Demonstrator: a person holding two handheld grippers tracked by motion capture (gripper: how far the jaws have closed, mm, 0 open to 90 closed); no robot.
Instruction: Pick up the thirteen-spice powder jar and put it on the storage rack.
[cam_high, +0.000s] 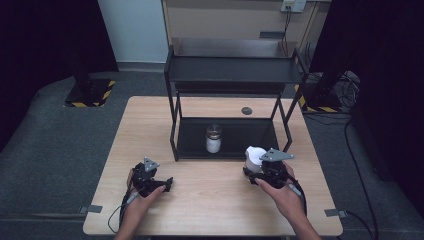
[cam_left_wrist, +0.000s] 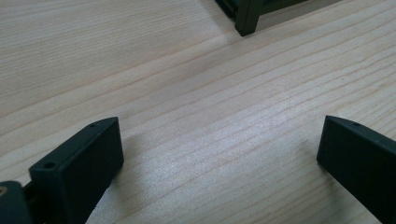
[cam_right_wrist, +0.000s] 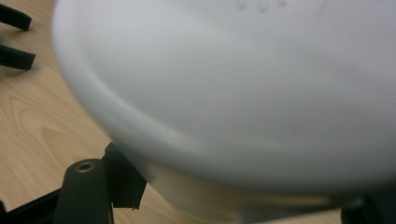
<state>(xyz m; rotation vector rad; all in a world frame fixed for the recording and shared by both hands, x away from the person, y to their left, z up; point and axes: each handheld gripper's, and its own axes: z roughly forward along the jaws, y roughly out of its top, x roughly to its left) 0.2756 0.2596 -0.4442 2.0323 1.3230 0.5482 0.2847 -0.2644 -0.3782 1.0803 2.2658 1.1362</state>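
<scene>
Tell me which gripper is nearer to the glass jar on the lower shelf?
Right. The right gripper, shut on a white container, sits just right of the glass jar; the left gripper is farther off on the left.

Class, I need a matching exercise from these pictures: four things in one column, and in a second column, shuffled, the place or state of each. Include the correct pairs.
Things:
1. glass jar
2. white container
3. left hand-held gripper
4. black shelf rack

Places or states:
A. open, over bare wood
B. stands at the back of the table
C. on the rack's bottom shelf
D. between the right hand-held gripper's jaws

Pairs: 1-C, 2-D, 3-A, 4-B
</scene>
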